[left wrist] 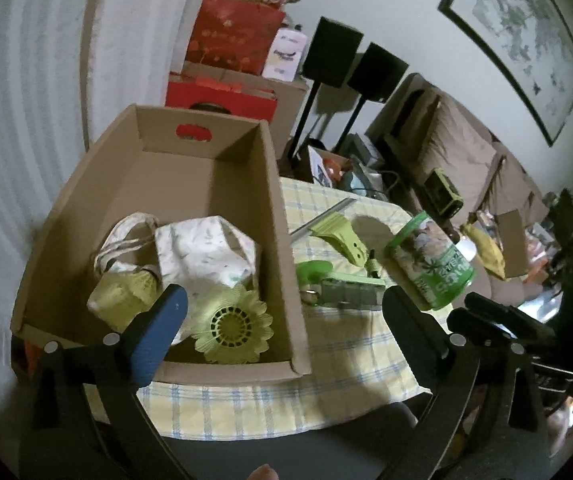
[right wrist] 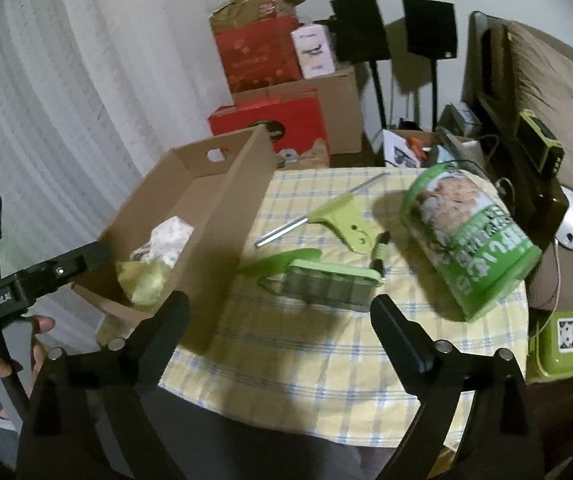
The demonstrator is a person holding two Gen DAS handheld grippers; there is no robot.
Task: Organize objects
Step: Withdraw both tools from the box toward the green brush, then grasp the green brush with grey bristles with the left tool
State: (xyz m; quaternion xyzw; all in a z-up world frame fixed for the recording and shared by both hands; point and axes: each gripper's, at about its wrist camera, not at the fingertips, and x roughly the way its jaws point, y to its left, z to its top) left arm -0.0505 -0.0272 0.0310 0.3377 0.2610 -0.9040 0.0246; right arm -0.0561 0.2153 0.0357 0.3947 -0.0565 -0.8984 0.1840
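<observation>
One corrugated cardboard box [left wrist: 222,184], rectangular.

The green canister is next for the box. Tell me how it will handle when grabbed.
The green canister lies tilted on its round side, so a push would probably roll it. It looks rigid. Its glossy wall may slip, and it seems wide for the right claw.

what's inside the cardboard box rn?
In the cardboard box: white patterned pouch, yellow-green cloth item, flower-shaped fan. Anything beneath them is hidden.
</observation>
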